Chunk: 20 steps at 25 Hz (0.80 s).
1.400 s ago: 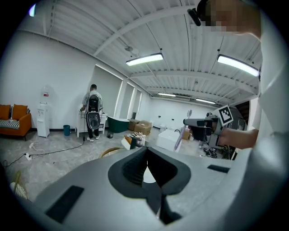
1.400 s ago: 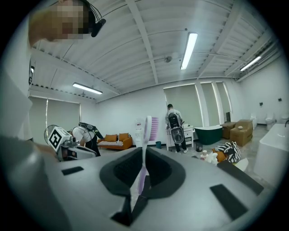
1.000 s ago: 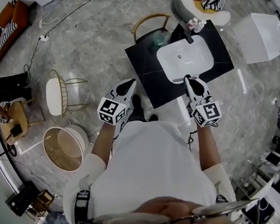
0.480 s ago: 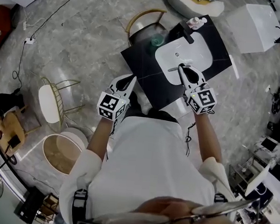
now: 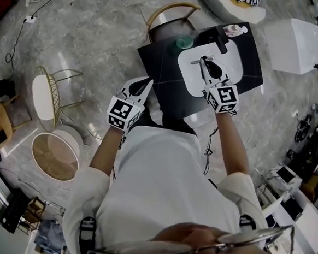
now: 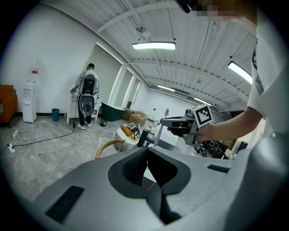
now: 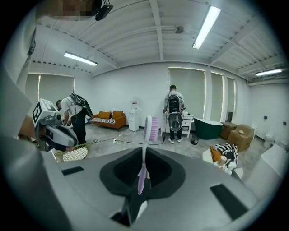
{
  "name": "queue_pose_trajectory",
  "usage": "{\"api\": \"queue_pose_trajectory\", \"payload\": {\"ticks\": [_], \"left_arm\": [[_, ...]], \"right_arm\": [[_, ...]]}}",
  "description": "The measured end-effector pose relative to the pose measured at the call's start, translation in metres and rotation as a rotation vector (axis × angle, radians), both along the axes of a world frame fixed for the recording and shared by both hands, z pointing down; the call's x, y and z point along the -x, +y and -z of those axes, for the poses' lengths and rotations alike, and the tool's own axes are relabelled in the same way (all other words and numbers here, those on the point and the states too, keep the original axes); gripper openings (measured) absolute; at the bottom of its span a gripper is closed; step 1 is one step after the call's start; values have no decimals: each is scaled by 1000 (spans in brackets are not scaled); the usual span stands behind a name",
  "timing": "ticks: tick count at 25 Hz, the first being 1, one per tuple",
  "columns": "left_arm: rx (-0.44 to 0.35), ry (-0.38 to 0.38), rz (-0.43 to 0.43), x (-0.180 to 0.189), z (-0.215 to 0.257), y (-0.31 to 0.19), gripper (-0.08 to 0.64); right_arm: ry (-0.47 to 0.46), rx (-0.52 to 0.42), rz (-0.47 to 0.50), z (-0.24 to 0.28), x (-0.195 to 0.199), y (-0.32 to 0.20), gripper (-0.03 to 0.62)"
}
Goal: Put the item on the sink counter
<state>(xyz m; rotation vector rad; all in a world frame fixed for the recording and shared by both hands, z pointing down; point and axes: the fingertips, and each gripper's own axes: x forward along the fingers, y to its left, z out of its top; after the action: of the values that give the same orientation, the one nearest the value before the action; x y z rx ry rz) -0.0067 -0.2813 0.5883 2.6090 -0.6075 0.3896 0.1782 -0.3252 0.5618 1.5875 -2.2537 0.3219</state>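
A lilac toothbrush (image 7: 145, 146) stands upright, bristle head on top, between the jaws of my right gripper (image 7: 143, 158), which is shut on its handle. In the head view my right gripper (image 5: 205, 63) is stretched out over the white basin (image 5: 230, 63) set in the black sink counter (image 5: 157, 74). My left gripper (image 5: 142, 84) hangs at the counter's near left edge, shut with nothing in it. In the left gripper view, past my left gripper (image 6: 145, 155), the toothbrush (image 6: 159, 132) shows beside the black faucet (image 6: 143, 137).
A green cup (image 5: 183, 42) and small bottles (image 5: 235, 30) stand at the counter's back. A gold-framed chair (image 5: 169, 15) sits behind it and a white box (image 5: 297, 44) to its right. Round tables (image 5: 55, 154) and a wire chair (image 5: 46, 95) are at left. People stand farther off.
My right gripper has moved forward with the toothbrush, from the counter's near edge to over the basin. The left gripper has stayed by the counter's near left edge.
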Motion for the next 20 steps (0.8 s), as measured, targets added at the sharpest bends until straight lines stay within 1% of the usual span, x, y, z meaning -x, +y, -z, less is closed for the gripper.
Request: {"api": "queue_pose_trajectory", "payload": {"ticks": [3,7,10,13,16,20], "left_arm": [[20,-14,89,2,-3,0,5],[70,-17,191,-6,-11,6,5],[95,-28,232,-13,-19,17,5],[121,-44,258,-20,-26,29,5],[134,-55,298,-19,-30,33,5],[149,-53,378,-12,-33,33,5]], "right_arm": [[35,7,68,-19,1,-24,29],[88,8,143,-43,-6,-53,29],[127,5,188,-62,-10,-75,29],[169,21,251,-87,-8,-89,29],[224,59,323,-118,1,-99,29],[311,117,408,-157,9,-104,29]]}}
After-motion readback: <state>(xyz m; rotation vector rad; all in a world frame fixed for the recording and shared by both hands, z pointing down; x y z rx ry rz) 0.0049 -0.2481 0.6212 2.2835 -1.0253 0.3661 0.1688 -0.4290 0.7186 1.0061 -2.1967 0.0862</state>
